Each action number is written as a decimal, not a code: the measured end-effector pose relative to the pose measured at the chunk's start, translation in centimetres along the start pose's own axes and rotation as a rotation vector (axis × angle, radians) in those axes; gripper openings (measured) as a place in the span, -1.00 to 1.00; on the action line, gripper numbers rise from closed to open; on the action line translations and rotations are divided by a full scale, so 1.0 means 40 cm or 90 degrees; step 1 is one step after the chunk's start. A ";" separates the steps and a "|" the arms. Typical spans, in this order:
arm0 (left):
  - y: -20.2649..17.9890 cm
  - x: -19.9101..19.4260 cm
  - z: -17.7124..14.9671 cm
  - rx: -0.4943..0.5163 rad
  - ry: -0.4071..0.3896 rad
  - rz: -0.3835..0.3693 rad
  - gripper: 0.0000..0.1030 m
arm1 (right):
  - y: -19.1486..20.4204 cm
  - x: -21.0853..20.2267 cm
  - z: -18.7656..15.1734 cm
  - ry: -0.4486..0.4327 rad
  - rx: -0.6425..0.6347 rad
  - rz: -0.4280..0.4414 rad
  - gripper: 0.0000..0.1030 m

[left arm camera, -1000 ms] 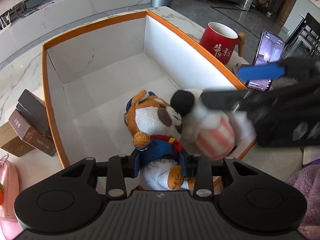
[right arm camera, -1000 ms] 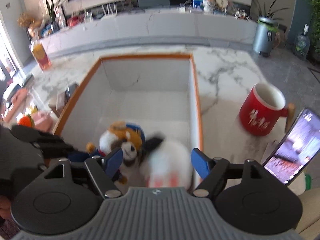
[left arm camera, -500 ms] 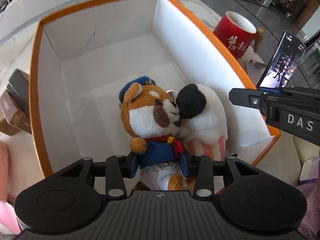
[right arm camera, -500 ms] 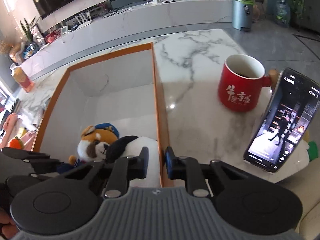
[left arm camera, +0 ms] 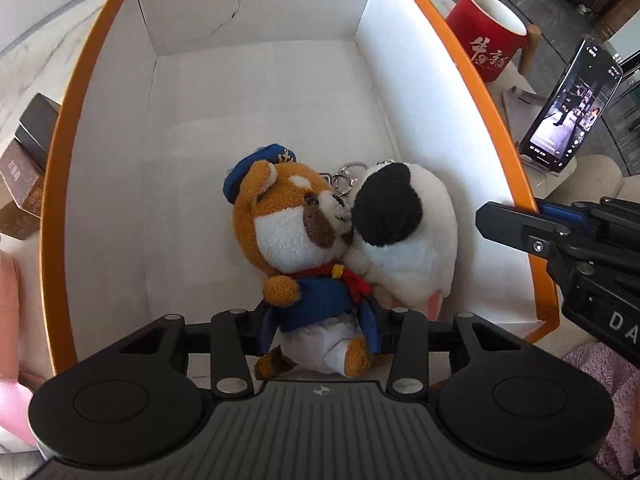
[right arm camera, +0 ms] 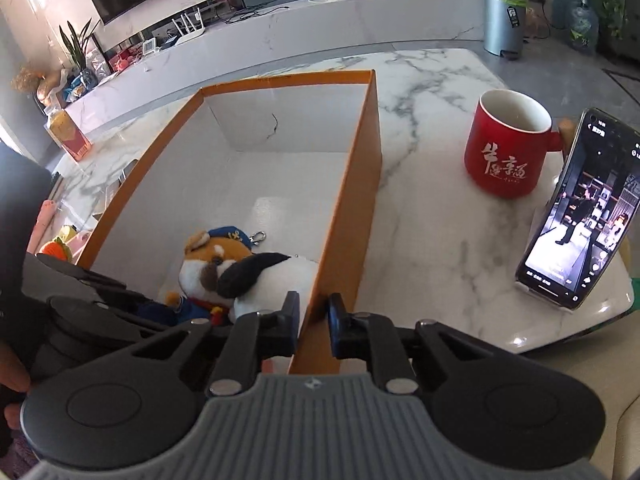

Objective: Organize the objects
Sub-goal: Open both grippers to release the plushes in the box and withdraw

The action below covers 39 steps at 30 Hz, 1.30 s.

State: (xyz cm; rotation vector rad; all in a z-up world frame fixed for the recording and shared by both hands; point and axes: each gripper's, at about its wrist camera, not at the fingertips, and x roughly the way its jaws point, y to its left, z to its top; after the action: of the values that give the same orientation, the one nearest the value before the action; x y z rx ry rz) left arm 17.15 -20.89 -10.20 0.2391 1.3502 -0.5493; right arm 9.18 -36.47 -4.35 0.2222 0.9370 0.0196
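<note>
An orange box [left arm camera: 256, 12] with a white inside holds two plush toys. A brown fox plush [left arm camera: 296, 236] in a blue cap and jacket lies on the box floor. My left gripper [left arm camera: 320, 328] has its pads on the jacket's sides, and its jaws are opening. A white plush with a black patch [left arm camera: 408, 248] leans against the fox's face, free of both grippers. My right gripper [right arm camera: 314, 320] straddles the near end of the box's right wall [right arm camera: 352, 184]. Its jaws are closing, with that wall between them.
A red mug [right arm camera: 508, 152] and a phone on a stand [right arm camera: 576, 216] are on the marble table [right arm camera: 432, 240] right of the box. Brown boxes [left arm camera: 24, 176] and a pink item [left arm camera: 8, 280] lie to its left. A person's hand shows at the left edge.
The right gripper let go of the white plush, which now lies beside the fox. It then narrowed its jaws and moved onto the box's right wall. The left gripper tilted further down.
</note>
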 end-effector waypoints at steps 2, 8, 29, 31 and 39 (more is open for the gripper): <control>0.002 0.006 0.000 -0.005 0.005 0.001 -0.05 | -0.003 0.000 0.001 -0.001 0.004 0.001 -0.70; 0.001 -0.038 -0.023 0.002 -0.042 0.015 0.25 | -0.014 -0.003 -0.004 -0.005 0.015 0.015 -0.68; -0.035 -0.025 0.001 0.102 -0.107 0.042 -0.56 | -0.013 -0.001 0.002 -0.064 0.002 0.002 -0.71; -0.036 -0.025 -0.001 0.104 -0.100 0.032 -0.56 | -0.011 0.002 0.002 -0.064 0.002 -0.001 -0.71; -0.045 -0.041 -0.019 0.100 -0.128 0.042 -0.50 | -0.003 0.005 -0.004 -0.069 -0.012 -0.017 -0.70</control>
State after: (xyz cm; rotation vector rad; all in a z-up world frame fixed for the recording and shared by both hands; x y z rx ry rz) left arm 15.41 -21.68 -8.54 0.3464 1.1013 -0.6083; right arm 9.14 -36.53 -4.62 0.1913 0.8311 -0.0088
